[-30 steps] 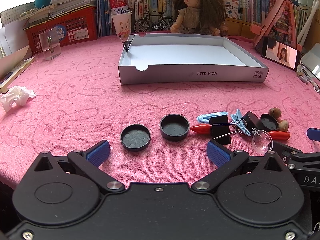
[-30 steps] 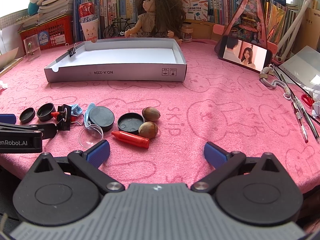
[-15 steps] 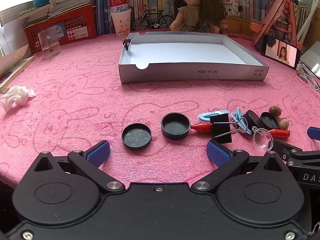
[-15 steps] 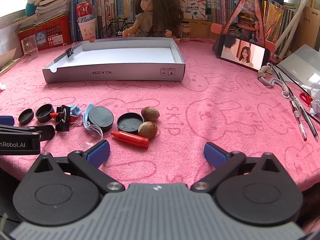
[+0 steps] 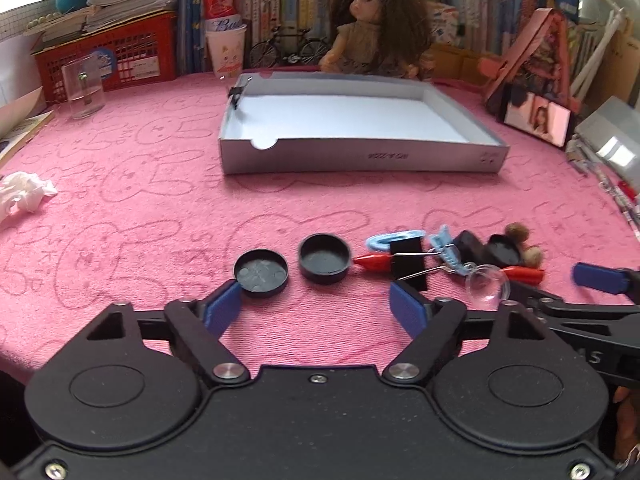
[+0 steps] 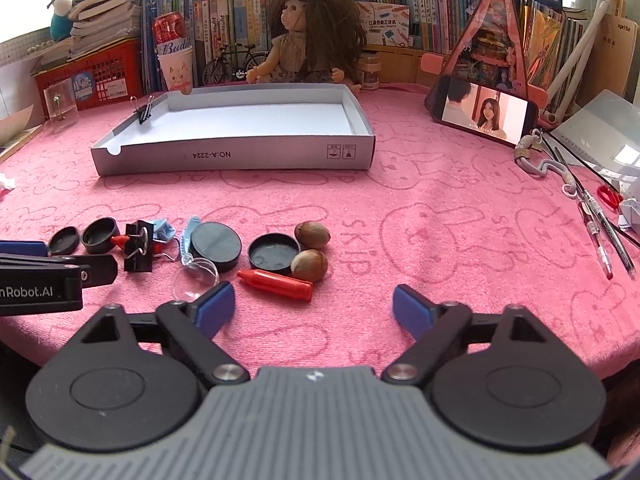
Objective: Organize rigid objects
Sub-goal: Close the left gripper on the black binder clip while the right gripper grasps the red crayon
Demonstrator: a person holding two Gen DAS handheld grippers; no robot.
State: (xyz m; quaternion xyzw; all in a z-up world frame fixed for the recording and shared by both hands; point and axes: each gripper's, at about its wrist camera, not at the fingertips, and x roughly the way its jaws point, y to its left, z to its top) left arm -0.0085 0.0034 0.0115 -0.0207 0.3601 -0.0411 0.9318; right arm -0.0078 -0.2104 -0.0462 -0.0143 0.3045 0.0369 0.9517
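A: Rigid objects are seen strewn in a loose row on the pink rabbit-print cloth [image 6: 440,208], well short of the white cardboard tray [image 6: 240,156]: two upturned black caps [image 5: 261,271] [image 5: 324,258], a black binder clip [image 6: 138,246], a red crayon [image 6: 276,285], two hazelnuts [image 6: 313,234] [image 6: 309,265] and a clear plastic dome [image 6: 196,280].

B: What writing can be read?

A: "NO.A-2224" is printed upside down on the tray's near wall in the right wrist view, beside two small handling symbols. "Bud" is made out on the red can [image 6: 171,36] standing in a paper cup at the back. "SKIP" is traced into the cloth near the hazelnuts. "nRobot.AI" is shown on the side of the left gripper [image 5: 316,306] where it enters the right wrist view. "xprinte" is legible on a brown box at far right.

B: How are the tools held?

A: The left gripper's blue pads are spread wide with nothing between them; one pad [image 5: 222,308] is placed just beside the nearer black cap. The right gripper [image 6: 314,312] is likewise held spread apart and empty, low over the cloth, near the crayon.

B: Anything inside the tray?

A: Only a second binder clip [image 6: 145,112], fastened to its left wall. A doll [image 6: 308,36] is seated behind it, and a phone [image 6: 486,114] is propped to the right with a video playing.
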